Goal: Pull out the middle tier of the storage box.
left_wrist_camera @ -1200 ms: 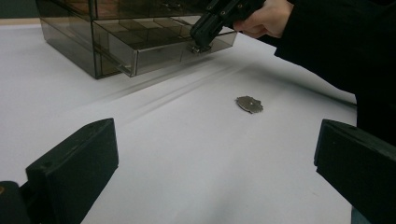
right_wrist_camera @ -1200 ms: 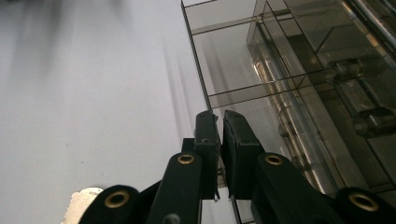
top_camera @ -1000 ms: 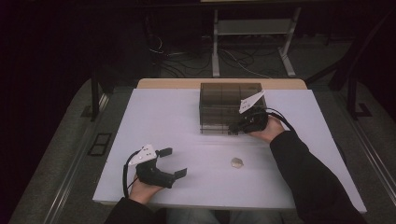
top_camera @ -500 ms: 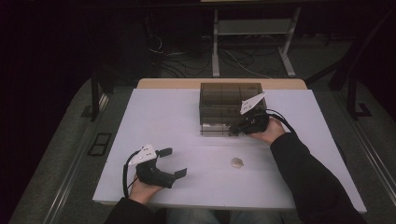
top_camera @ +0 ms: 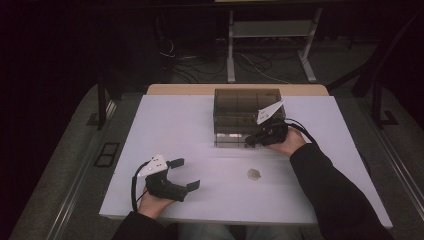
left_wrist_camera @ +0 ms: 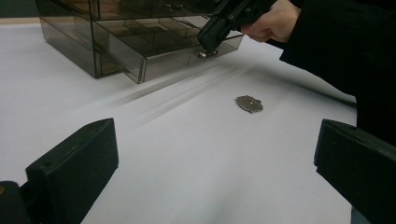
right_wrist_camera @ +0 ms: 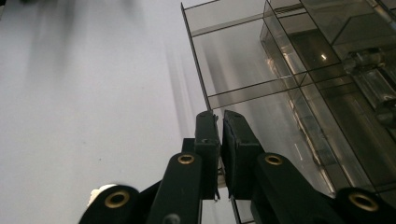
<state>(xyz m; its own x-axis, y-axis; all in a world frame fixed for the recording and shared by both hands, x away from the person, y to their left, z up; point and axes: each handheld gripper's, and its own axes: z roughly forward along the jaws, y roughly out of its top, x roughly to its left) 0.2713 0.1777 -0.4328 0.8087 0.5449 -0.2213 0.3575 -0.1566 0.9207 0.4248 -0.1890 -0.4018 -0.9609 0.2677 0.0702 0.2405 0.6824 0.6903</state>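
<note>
On the white desk (top_camera: 175, 125) there are two grippers, one smoky clear drawer box and one small flat disc. At the left, near the front edge, the left gripper (top_camera: 185, 174) rests in the person's hand with its jaws spread wide and nothing between them; in the left gripper view the two black jaws stand far apart at the bottom corners with bare desk between.

Further right lies the single disc (top_camera: 254, 173), a small grey round piece flat on the desk, apart from both grippers and in front of the box; it also shows in the left gripper view (left_wrist_camera: 249, 103).

Behind it stands the drawer box (top_camera: 240, 107), with its lowest drawer (left_wrist_camera: 163, 56) drawn partly out toward the person. The drawer is split into several compartments, though I cannot count them.

At the right, the right gripper (top_camera: 250, 140) meets the drawer's front. Its jaws are pressed nearly together, and the left gripper view shows their tips pinching the drawer's small metal knob (left_wrist_camera: 203, 54). In the right gripper view (right_wrist_camera: 219, 122) the closed jaws sit at the drawer's front wall.
</note>
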